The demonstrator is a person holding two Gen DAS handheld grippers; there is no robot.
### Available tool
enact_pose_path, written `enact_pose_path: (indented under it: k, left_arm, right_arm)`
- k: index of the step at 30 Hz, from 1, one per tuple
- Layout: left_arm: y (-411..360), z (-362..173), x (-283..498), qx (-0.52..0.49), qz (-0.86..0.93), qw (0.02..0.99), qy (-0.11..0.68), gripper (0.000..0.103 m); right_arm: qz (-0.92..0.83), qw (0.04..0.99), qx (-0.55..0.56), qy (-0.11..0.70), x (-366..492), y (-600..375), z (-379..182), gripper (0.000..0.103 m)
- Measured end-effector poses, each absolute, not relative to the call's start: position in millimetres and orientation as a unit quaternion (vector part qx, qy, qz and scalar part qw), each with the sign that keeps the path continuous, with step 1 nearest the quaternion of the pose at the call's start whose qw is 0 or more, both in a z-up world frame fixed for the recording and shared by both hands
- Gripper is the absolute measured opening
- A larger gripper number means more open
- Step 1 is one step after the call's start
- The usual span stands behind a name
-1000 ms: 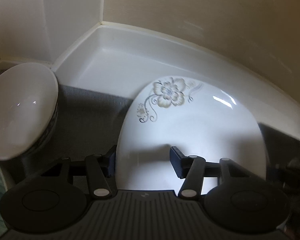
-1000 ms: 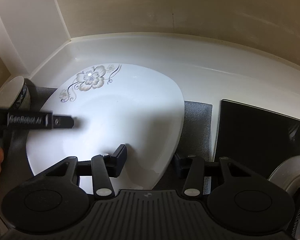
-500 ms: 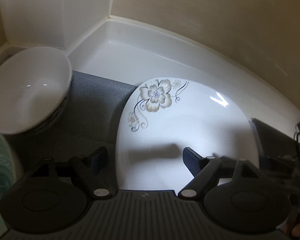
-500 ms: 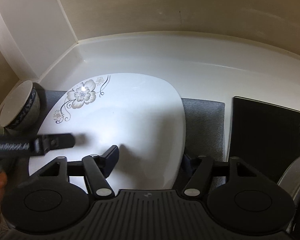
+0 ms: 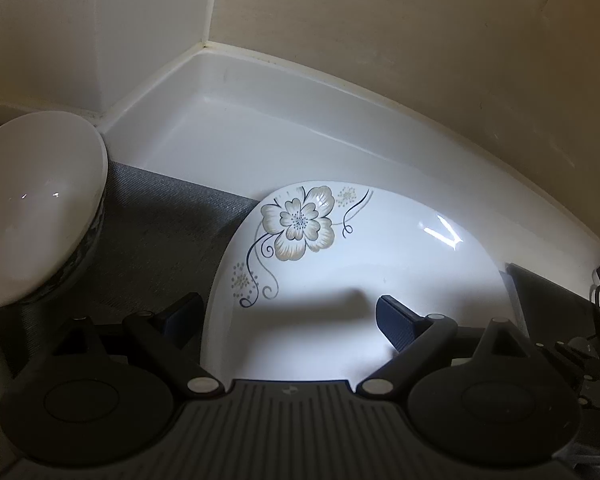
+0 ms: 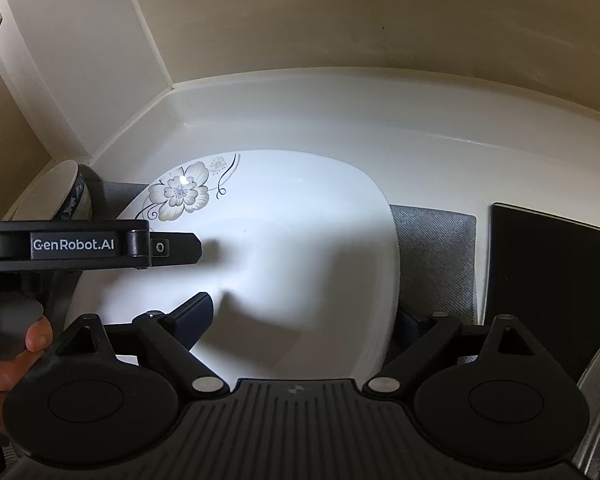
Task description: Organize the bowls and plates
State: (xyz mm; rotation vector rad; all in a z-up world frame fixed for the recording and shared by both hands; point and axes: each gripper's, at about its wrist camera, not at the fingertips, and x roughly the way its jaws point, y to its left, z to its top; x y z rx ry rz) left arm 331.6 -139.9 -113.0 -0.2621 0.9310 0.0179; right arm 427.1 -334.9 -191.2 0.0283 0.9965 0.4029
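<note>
A white worktop [image 5: 260,152] meets cream walls [image 5: 420,40]. The flowered plate [image 5: 360,248] lies on a grey mat [image 5: 172,232]. Both grippers' fingers, a second ago clamping its edges, are opening clear of it.

"GenRobot.AI" on left hand-held gripper [image 6: 176,249]

Dim, fisheye-warped, glare perhaps from overhead
</note>
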Motion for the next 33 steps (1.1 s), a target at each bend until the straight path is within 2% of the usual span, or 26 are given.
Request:
enact_pose_path:
  k: [1,2,3,4,6,8,11,16,33]
  left_arm:
    - [-140.2,-113.0,331.8,-0.127,0.009,0.885,0.447,0.095]
    - [-140.6,-113.0,332.0,-0.126,0.008,0.886,0.447,0.091]
    - [-141.5,-112.3,331.0,-0.122,0.006,0.888,0.444,0.084]
    - [-141.9,-112.1,330.7,-0.116,0.011,0.889,0.443,0.083]
    - [-140.8,-111.5,327.6,-0.108,0.018,0.892,0.438,0.073]
    - [-139.0,-110.0,322.5,-0.105,0.025,0.895,0.433,0.065]
    - [-132.6,-108.4,319.7,-0.117,0.022,0.894,0.433,0.061]
    - [-117.1,-106.8,315.6,-0.158,0.009,0.885,0.437,0.061]
    - [-101.9,-96.4,314.3,-0.184,-0.003,0.872,0.454,0.061]
  right_arm:
    - [0.191,0.860,0.013,0.473,426.9,-334.5,-191.4,0.093]
    - [0.190,0.861,0.011,0.471,427.1,-333.3,-191.7,0.089]
    - [0.182,0.864,0.004,0.470,426.5,-332.5,-191.0,0.078]
    - [0.171,0.867,-0.001,0.468,426.4,-333.1,-190.5,0.071]
    - [0.146,0.873,0.006,0.466,427.1,-340.4,-188.7,0.043]
    - [0.136,0.873,0.027,0.467,428.6,-349.7,-188.4,0.037]
    - [0.136,0.872,0.032,0.469,428.8,-352.2,-187.5,0.036]
    - [0.145,0.868,0.041,0.472,428.7,-350.6,-183.8,0.035]
    - [0.167,0.862,0.037,0.478,414.3,-350.3,-156.8,0.035]
